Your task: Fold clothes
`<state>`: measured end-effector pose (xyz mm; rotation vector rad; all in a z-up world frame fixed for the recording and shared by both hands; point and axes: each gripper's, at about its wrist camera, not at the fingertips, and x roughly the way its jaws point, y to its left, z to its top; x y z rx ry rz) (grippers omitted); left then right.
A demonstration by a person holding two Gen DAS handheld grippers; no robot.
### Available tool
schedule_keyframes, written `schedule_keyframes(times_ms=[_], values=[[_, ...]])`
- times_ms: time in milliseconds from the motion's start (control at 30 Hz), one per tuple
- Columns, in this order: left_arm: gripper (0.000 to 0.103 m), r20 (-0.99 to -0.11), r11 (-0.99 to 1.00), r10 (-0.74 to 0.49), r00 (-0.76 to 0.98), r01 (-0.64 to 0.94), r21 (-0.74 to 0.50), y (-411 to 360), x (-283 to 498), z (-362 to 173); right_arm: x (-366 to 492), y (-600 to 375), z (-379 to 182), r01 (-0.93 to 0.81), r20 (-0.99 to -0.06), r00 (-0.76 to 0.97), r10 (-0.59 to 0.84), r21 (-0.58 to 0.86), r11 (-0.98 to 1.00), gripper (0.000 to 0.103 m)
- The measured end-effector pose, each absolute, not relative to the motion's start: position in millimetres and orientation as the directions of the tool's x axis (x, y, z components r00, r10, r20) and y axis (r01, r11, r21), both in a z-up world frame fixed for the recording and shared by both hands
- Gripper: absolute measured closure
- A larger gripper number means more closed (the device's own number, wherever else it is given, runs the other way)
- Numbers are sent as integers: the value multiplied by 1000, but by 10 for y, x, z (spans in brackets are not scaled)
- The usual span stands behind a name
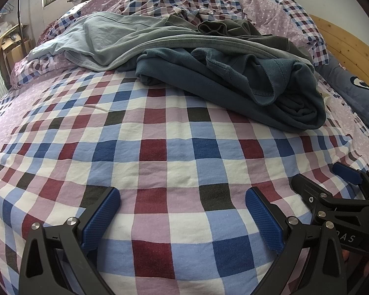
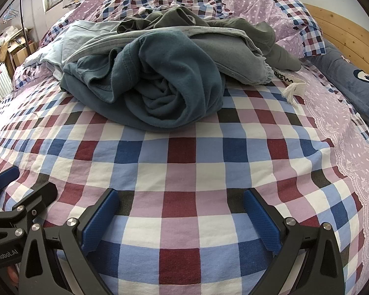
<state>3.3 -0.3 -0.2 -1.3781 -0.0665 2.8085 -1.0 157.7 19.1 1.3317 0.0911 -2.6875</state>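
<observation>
Both sets of blue-padded fingers stand spread wide with nothing between them: the left gripper [image 1: 183,211] and the right gripper [image 2: 180,211] hover side by side, low over the checked bedsheet [image 2: 184,162]. Ahead, well apart from both, lies the heap of clothes [image 2: 160,78], a dark teal garment [image 1: 246,91] crumpled on the near side, a pale grey one [image 1: 105,41] and an olive one [image 2: 174,17] tangled behind it. The likely trouble is pinching several layers at once, since the pieces overlap, or catching the loose sheet beneath along with the cloth
</observation>
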Motion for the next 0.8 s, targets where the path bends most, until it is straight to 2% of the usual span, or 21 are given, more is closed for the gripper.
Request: schedule_keyframes(times_ms=[800], values=[[0,-792,-998,55,-608,-1,-68,-65,44,16,-102,1652,128,155,-808,-575,-128,45,-987,0]])
